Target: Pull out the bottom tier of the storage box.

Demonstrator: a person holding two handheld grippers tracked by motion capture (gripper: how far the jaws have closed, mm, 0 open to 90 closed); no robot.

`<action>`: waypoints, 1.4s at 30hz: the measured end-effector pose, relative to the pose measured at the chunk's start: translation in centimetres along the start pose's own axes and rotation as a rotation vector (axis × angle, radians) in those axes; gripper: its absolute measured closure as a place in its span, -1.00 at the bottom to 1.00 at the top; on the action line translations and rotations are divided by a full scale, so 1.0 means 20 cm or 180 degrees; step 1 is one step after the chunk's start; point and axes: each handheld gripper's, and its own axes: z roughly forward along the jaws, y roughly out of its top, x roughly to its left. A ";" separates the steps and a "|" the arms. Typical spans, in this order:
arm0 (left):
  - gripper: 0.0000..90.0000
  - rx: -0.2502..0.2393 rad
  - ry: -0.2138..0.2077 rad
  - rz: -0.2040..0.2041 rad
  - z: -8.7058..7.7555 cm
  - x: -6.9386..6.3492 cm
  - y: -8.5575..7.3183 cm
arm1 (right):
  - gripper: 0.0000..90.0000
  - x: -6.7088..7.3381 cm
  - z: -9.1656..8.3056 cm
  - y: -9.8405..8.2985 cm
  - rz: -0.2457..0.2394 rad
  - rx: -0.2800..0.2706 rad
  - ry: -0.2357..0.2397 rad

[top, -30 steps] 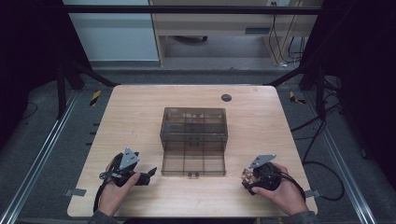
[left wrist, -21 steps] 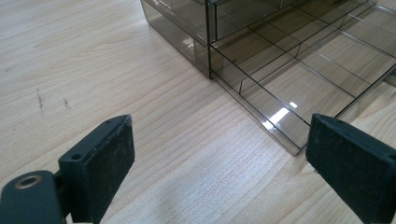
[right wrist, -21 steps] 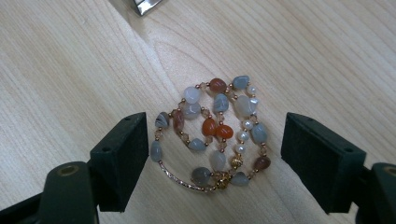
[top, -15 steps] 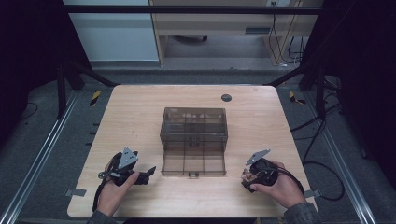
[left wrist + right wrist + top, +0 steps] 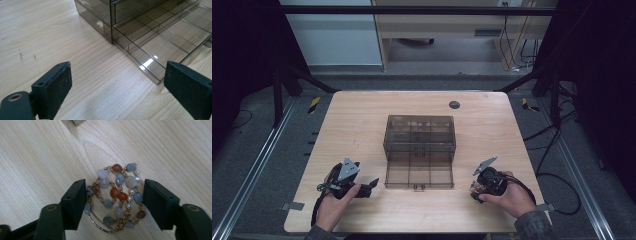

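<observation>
Right tool (image 5: 113, 203), jaws just closing, straddles the coiled bracelet of grey, white and orange stone beads (image 5: 117, 196) at centre frame on the wooden desk (image 5: 37, 157), its left pad touching. Left tool (image 5: 117, 92) gapes empty beside the smoky transparent plastic compartment box (image 5: 160, 40), upper right.

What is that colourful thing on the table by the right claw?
Start at the smoky clear box mid-table, then look toward the near right corner. Between the right claw's black pads lies a beaded bracelet: grey, white and orange stones on gold links, the table's lone colourful thing.

left tongs (image 5: 373, 183) beside organizer box (image 5: 419, 145) | right tongs (image 5: 475, 191) on table (image 5: 362, 125)
</observation>
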 end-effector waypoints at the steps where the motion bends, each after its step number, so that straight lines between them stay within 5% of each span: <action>1: -0.83 0.0000 0.0000 0.0000 0.00 0.00 0.00 | -0.14 0.00 0.00 0.00 0.0000 0.0000 0.0000; 19: -0.81 0.0010 0.0000 -0.0006 0.00 0.00 0.00 | 0.73 -0.01 -0.02 0.02 -0.0027 0.0076 -0.0006; 42: -0.81 -0.0017 0.0048 -0.0024 -0.01 0.00 0.00 | 0.85 0.00 -0.10 0.05 0.0038 0.0030 -0.0117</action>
